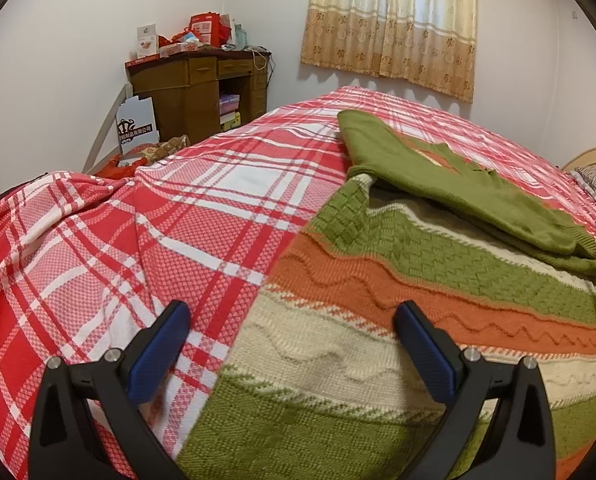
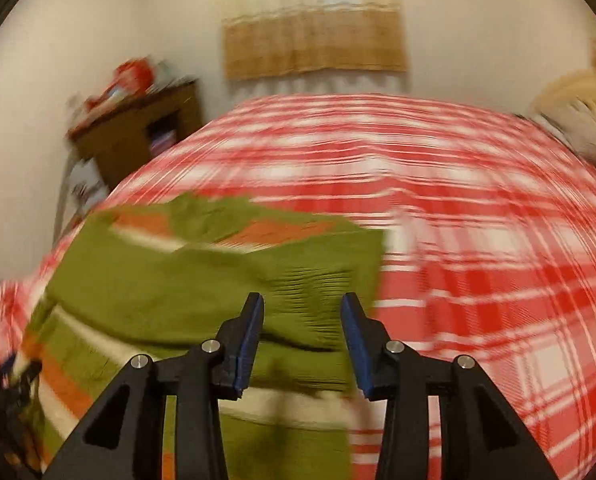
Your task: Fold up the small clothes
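Right claw (image 2: 301, 308) jaws apart over sweater's (image 2: 186, 280) folded green sleeve, no grip. Left claw (image 1: 294, 320) wide apart at sweater's left edge on bed (image 1: 118, 240).

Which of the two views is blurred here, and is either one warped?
Left wrist view: sharp; the sweater knit and bedspread weave read clearly. Right wrist view: heavy motion blur smears the bedspread and curtain, only the right gripper stays crisp. Both: fisheye bulge, dark corners.
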A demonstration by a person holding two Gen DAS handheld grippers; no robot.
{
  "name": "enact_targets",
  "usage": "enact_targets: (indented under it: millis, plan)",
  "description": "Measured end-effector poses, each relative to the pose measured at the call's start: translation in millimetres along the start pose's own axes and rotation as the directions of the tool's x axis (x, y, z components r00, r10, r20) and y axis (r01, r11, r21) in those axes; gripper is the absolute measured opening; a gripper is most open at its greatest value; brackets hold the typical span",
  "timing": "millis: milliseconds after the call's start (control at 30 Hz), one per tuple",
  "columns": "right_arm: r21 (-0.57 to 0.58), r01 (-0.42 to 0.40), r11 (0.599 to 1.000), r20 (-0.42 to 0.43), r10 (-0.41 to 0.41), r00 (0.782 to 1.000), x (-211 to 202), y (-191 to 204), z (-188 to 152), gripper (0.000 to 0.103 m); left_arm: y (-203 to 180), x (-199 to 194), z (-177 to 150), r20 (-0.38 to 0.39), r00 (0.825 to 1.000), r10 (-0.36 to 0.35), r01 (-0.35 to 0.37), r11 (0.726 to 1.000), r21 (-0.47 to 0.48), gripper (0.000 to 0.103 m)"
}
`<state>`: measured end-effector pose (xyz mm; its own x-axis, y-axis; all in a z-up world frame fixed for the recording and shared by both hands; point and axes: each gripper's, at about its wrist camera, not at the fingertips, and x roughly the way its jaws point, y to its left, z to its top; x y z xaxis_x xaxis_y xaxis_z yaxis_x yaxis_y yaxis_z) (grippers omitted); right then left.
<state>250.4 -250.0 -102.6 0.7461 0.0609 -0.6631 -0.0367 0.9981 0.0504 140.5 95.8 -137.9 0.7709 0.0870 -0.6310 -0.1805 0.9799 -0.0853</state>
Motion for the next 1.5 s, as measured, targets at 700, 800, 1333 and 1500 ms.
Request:
enact_targets:
  millis: [700, 800, 1333, 1500]
  plan:
    - [0.174, -0.082, 0.981, 0.045, 0.075, 0.996, -141, -31, -105, 0.064, -1, -1, -2, -0.007, 1.000, -0.007, 0.007, 1.000, -0.002, 0.103]
    - [0.201, -0.090, 0.975, 0.064, 0.078, 0.995, -173, -38, -127, 0.064, -1, -5, -1, -0.032, 0.999, -0.022, 0.022, 1.000, 0.016, 0.103]
    - [0.222, -0.190, 0.956, -0.130, 0.222, 0.966, -173, -12, -217, 0.064, 65, -103, -47, -0.147, 0.972, -0.181, 0.197, 0.975, 0.106, 0.103]
    - [0.221, -0.192, 0.956, -0.193, 0.236, 0.953, -173, -5, -236, 0.064, 70, -110, -53, -0.149, 0.970, -0.190, 0.206, 0.973, 0.103, 0.095]
